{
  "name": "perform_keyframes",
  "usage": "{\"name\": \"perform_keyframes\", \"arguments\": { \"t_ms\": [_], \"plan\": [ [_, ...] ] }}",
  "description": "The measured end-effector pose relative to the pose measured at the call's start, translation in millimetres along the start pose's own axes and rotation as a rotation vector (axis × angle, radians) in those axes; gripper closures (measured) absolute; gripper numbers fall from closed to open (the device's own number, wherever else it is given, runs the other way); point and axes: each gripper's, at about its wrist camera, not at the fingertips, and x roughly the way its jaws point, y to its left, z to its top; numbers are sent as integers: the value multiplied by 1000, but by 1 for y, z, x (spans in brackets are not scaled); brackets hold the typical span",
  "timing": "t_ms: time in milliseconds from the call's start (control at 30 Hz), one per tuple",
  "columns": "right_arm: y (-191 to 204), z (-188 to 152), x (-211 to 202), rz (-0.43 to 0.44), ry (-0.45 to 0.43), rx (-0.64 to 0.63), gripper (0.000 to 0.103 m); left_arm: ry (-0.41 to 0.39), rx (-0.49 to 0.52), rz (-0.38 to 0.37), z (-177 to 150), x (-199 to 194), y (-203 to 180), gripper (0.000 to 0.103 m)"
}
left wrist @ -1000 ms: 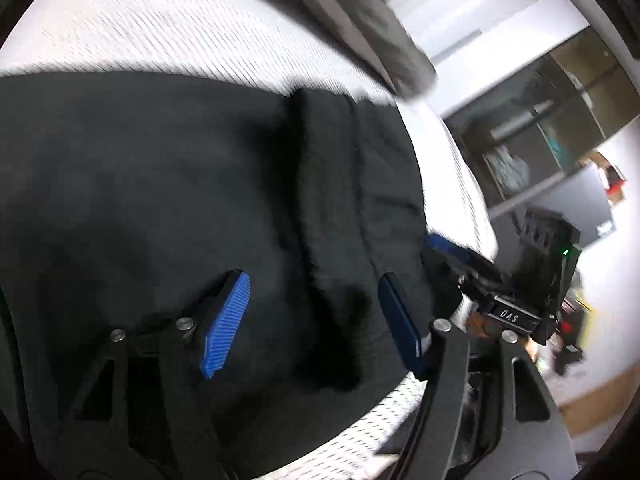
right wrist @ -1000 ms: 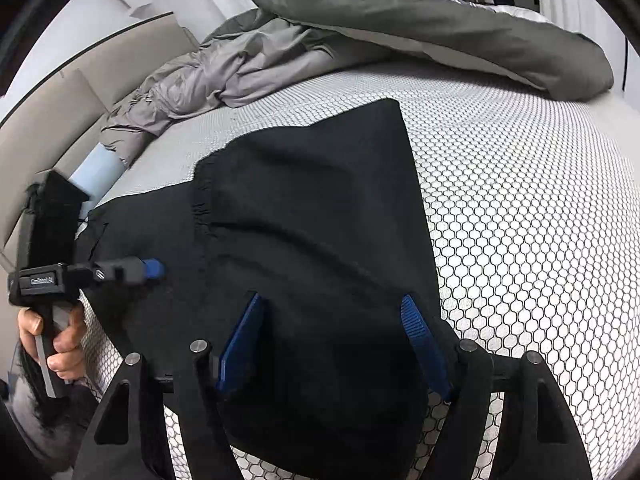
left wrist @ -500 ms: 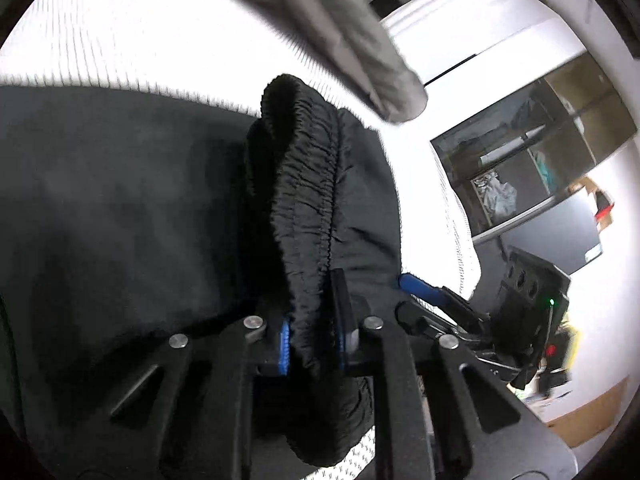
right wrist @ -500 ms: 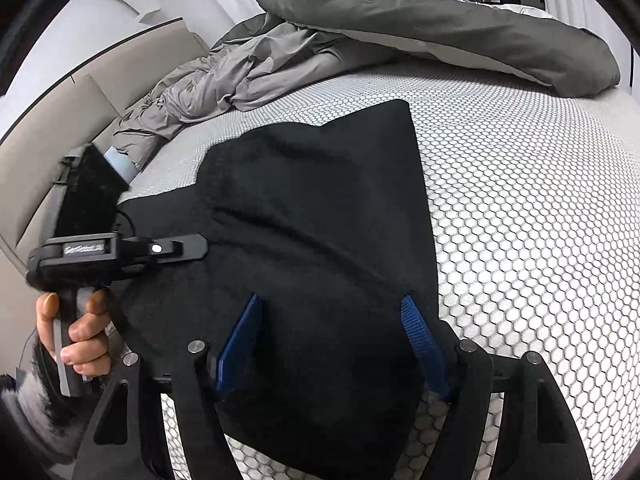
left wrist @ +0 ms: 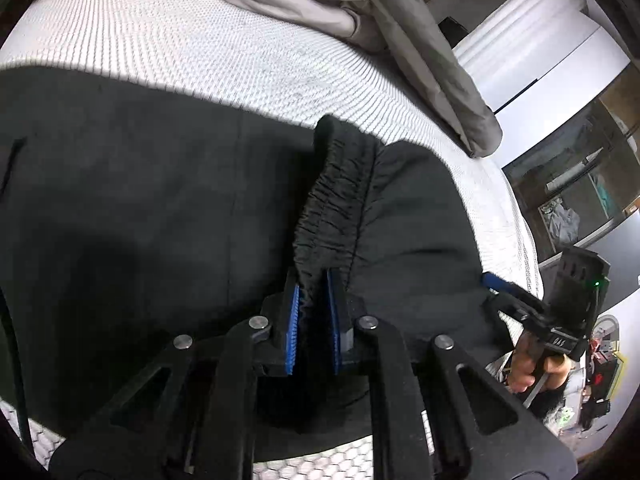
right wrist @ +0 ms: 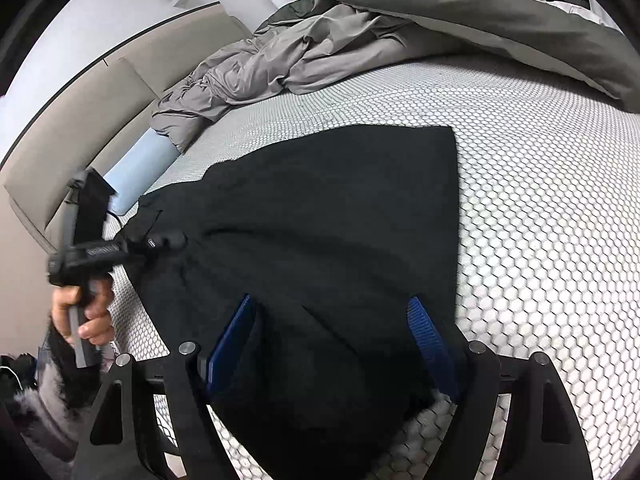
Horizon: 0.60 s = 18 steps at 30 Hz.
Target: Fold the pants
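Pants [right wrist: 320,216], black ones, are lying on a bed [right wrist: 540,200]. Do you see them?

Yes. They are spread over the white cover with the little six-sided holes. One flat corner reaches toward the far side of the bed.

What else is on the bed?

A crumpled grey blanket [right wrist: 280,56] is piled at the far end, with a darker grey-green one [right wrist: 460,12] lying over it. A pale blue pillow [right wrist: 140,168] sits at the side, next to the padded beige headboard [right wrist: 80,92].

What is the left gripper [left wrist: 312,312] doing?

Its jaws are closed tight on the pants' stretchy waistband [left wrist: 332,200]. The band stands up in a ridge between the blue pads.

And the right gripper [right wrist: 332,344]?

Its jaws are opening. They stand wide, one on each side of the black cloth near the bed's edge. The pads do not squeeze it.

Can you see the room?

A bit. In the left camera there is a white wall, and dark shelves [left wrist: 576,196] behind glass. Some light cloth things lie on the shelves, but they are too small to tell. A hand [left wrist: 524,372] holds the right gripper's handle.
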Motion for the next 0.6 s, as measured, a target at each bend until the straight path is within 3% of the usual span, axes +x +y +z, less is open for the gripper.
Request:
{"name": "perform_keyframes", "arguments": {
  "t_ms": [167, 267, 367, 400, 533, 600],
  "plan": [
    [-18, -10, -15, -13, 16, 59, 21, -62, 70, 46, -1, -15, -23, 91],
    [-27, -23, -13, 23, 99, 74, 21, -121, 103, 90, 2, -29, -32, 89],
    [-20, -33, -16, 40, 117, -5, 27, -142, 86, 108, 6, -30, -36, 87],
    [-20, -36, -19, 70, 112, 3, 33, -149, 86, 113, 7, -28, -39, 87],
    [-34, -42, -16, 179, 104, 121, 35, -144, 95, 95, 6, -12, -54, 87],
    [-39, -44, -6, 181, 102, 186, 43, -138, 112, 92, 6, -1, -70, 87]
  ]
}}
